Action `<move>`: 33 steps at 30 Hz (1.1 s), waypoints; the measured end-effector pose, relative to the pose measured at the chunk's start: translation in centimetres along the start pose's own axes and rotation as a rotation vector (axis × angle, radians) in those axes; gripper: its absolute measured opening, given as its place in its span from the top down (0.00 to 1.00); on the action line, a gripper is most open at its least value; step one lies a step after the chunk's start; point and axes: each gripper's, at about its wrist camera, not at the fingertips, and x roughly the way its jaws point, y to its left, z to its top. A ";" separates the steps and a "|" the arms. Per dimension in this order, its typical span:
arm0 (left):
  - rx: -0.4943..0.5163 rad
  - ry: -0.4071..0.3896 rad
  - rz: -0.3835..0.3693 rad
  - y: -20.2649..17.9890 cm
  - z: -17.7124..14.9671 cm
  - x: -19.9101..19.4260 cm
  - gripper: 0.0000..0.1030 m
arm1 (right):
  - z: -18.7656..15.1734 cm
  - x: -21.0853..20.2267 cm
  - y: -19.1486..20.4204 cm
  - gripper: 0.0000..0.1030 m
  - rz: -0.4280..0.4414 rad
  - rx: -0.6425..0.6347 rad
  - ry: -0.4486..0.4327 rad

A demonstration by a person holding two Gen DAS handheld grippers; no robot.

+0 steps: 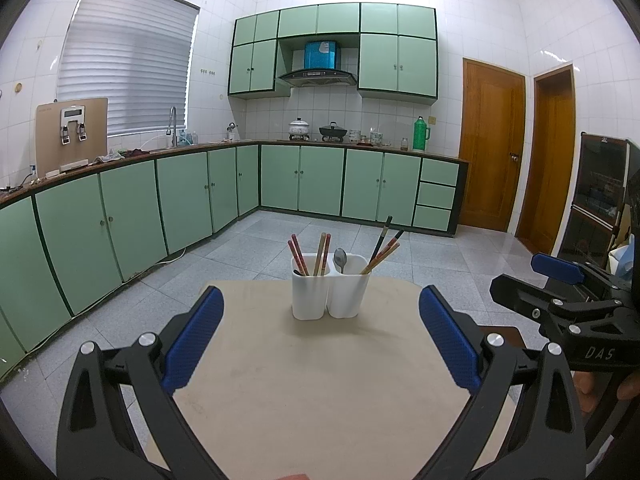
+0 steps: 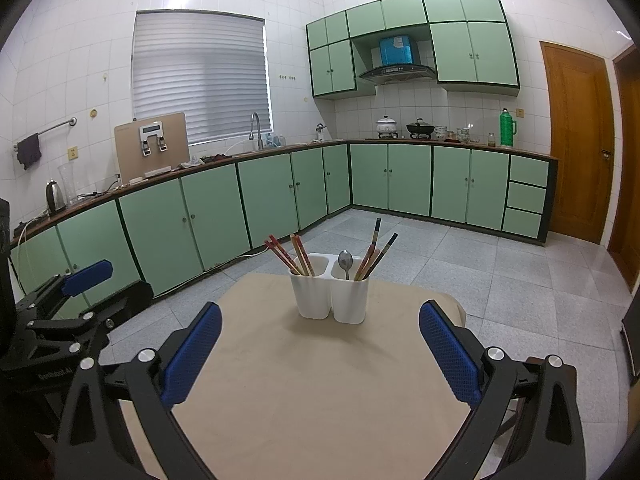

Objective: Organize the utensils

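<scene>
A white two-compartment utensil holder (image 1: 330,294) (image 2: 332,294) stands upright near the far edge of a beige table (image 1: 320,380) (image 2: 320,380). Its left compartment holds several red and tan chopsticks (image 1: 310,254) (image 2: 294,256). Its right compartment holds a metal spoon (image 1: 340,260) (image 2: 345,262) and dark and tan chopsticks (image 1: 382,246) (image 2: 374,254). My left gripper (image 1: 322,312) is open and empty, well short of the holder. My right gripper (image 2: 320,320) is open and empty, also short of it. Each gripper shows at the other view's edge.
Green base cabinets (image 1: 120,216) run along the left and back walls around a grey tiled floor (image 1: 420,248). Two wooden doors (image 1: 490,144) stand at the right. A dark cabinet (image 1: 596,200) stands at the far right.
</scene>
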 end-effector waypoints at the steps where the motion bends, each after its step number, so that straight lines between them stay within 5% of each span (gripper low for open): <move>1: 0.000 0.000 0.000 0.0 0.0 0.0 0.07 | 0.0 0.0 0.1 0.06 -0.001 0.000 0.001; 33: -0.013 0.024 -0.003 0.0 -0.6 0.9 0.07 | -1.0 0.7 -0.4 0.06 0.002 0.006 0.020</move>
